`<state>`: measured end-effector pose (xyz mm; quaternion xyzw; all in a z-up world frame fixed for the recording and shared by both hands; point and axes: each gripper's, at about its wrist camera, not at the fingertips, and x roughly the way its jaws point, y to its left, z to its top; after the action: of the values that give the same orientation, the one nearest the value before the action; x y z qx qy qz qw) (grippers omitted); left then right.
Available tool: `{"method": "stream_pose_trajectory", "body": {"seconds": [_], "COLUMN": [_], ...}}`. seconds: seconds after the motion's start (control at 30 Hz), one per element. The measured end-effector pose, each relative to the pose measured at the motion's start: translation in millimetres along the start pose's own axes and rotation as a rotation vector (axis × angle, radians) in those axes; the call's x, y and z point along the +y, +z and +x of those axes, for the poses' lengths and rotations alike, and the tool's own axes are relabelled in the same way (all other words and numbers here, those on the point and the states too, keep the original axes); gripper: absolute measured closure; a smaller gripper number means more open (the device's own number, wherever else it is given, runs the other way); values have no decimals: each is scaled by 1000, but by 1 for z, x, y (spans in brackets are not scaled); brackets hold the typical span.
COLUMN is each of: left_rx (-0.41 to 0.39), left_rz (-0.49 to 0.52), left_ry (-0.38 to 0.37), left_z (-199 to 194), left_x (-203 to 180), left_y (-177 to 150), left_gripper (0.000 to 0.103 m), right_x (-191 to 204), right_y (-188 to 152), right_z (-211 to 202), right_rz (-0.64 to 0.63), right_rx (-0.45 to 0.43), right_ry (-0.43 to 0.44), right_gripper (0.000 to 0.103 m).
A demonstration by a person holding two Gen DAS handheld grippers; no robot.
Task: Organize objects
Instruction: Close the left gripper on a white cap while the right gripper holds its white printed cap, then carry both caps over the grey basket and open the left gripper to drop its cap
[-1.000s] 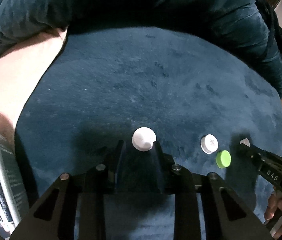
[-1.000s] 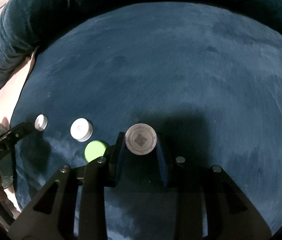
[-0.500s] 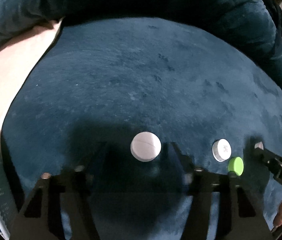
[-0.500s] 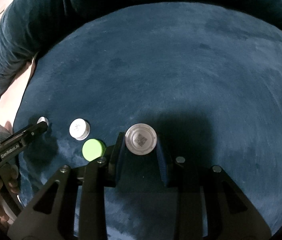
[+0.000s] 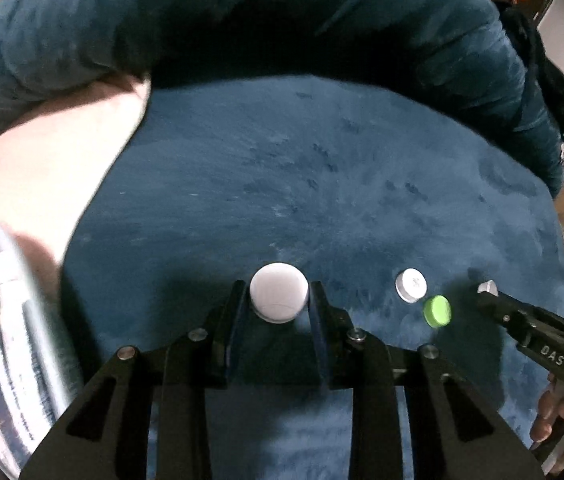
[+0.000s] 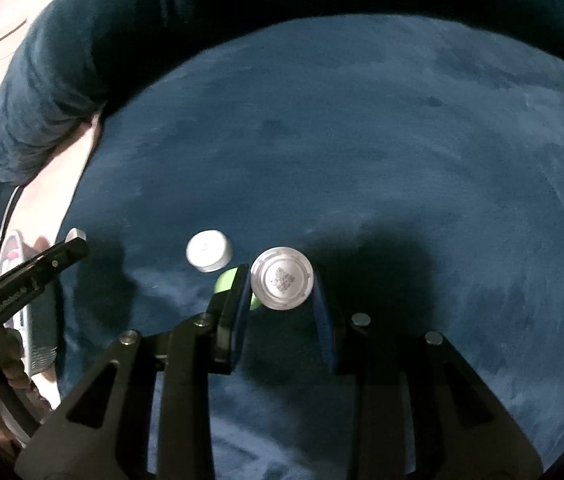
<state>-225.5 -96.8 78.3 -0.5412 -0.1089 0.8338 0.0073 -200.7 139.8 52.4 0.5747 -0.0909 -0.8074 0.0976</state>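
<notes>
My left gripper [image 5: 278, 286] points down at the blue cushion [image 5: 282, 184]; its jaws are closing and the pads press on a plain white cap [image 5: 279, 300]. My right gripper [image 6: 280, 272] is shut on a silver cap with a printed code [image 6: 282, 280]. On the cushion between the two grippers lie a small white cap [image 5: 411, 285] and a green cap [image 5: 437, 311]. In the right wrist view the small white cap [image 6: 207, 256] sits just left of my fingers, and the green cap [image 6: 224, 282] is half hidden behind the left finger.
The blue backrest [image 5: 242, 20] curves round the far side of the cushion. A white wire basket [image 5: 6, 320] holding packets stands past the cushion's left edge on the pale floor [image 5: 42, 168]. A hand [image 5: 553, 412] grips the right tool's handle at the right rim.
The left jaws spread wide around the white cap half a second ago and are back on it now. The right gripper, holding the silver cap throughout, has shifted left so its finger covers part of the green cap.
</notes>
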Motion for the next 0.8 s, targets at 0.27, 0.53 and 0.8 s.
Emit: {"method": "stream_pose_trajectory", "body": {"seconds": [0.27, 0.53, 0.8], "left_rx": [-102, -172, -126], "left_rz": [-144, -192, -440], "left_ry": [-7, 239, 171], "left_z": [-92, -162, -171], "left_x": [69, 157, 237], "left_y": [-28, -122, -164], "left_gripper": [72, 72, 72], "right_x": [92, 226, 325], "right_y": [-16, -64, -117], "right_z": [-38, -55, -35], "right_rz": [-98, -316, -520], "right_rx": [-59, -32, 53], "right_ry": [120, 290, 357], "right_gripper": [72, 72, 72]}}
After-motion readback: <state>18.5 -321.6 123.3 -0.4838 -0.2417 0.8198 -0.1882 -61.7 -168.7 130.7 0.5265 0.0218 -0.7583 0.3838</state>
